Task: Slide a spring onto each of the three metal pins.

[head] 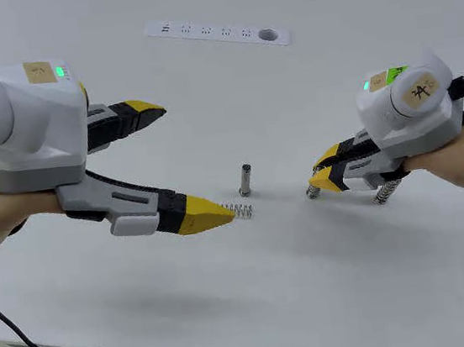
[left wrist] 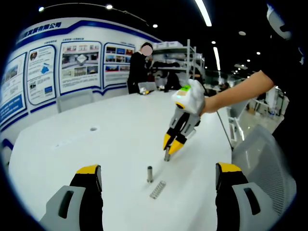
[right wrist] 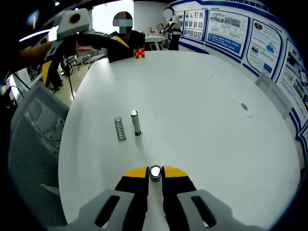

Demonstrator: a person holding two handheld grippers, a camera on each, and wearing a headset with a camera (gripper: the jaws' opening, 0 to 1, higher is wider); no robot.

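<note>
Silver wire spring (head: 238,211) lies loose on the white tabletop (head: 232,309), right at the lower yellow tip of the left gripper (head: 182,164), whose jaws gape wide with nothing between them. Just right of it a short grey metal pin (head: 245,179) stands upright and bare. Farther right, the right gripper (head: 326,177) has its yellow-tipped jaws closed on the top of a second pin (right wrist: 155,172), and a further spring (head: 384,192) shows tilted under that gripper's body.
</note>
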